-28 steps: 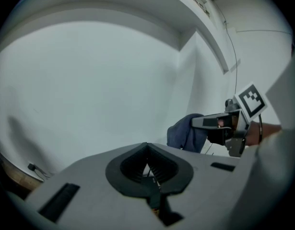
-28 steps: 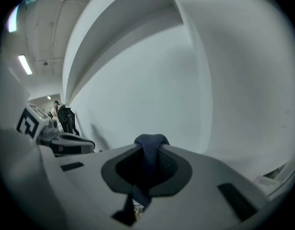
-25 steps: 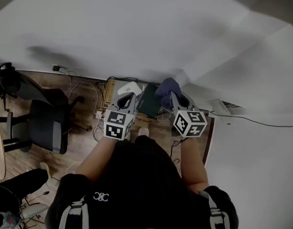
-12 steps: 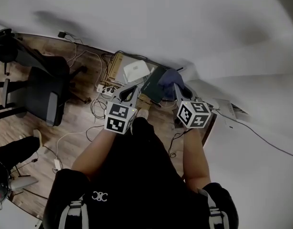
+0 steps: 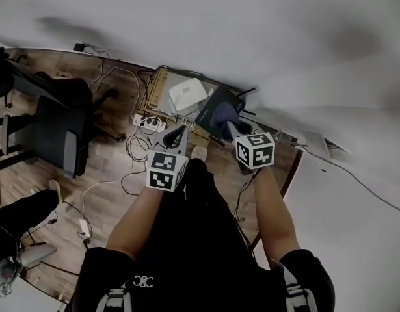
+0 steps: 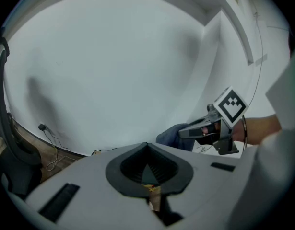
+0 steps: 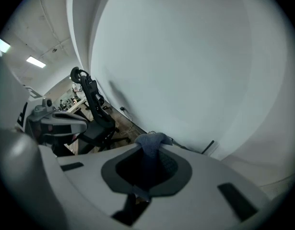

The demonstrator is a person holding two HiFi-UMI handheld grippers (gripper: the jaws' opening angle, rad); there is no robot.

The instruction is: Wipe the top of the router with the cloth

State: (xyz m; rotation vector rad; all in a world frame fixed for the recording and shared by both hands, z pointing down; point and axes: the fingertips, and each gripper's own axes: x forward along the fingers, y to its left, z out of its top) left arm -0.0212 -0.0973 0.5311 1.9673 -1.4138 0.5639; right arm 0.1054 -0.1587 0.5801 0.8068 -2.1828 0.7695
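The scene is bounded by a white wall (image 5: 252, 31) and a wood floor (image 5: 108, 194), on which an office chair (image 5: 60, 142) stands well to the left. At the foot of the wall a low wooden stand (image 5: 155, 88) is seen, with a white box (image 5: 186, 95) on it. The router (image 5: 214, 104), a dark flat unit with a thin antenna (image 5: 247, 91), lies just beside the white box, on its right.

The cloth (image 5: 223, 116), blue and bunched, is placed over the near part of the router top. Whether it is pressed onto the surface cannot be told from above.

The right hand-held gripper (image 7: 147, 153) is clamped on the cloth, a fold of which stands out past the jaw tips. The left hand-held gripper (image 6: 147, 146) is held near the stand, apart from the router. Its jaws are pressed together and nothing is pinched between them.

The step in hand is judged to be the start of the wiping stroke. For a good result:

1. The cloth should be lowered until the loose fold lies flat on the top.
2. Light, even pressure should be applied, so that the router is not pushed along.
3. Strokes should be run the full length of the top, clear of the antenna.
4. The router may be steadied with the left hand-held gripper if it slides.
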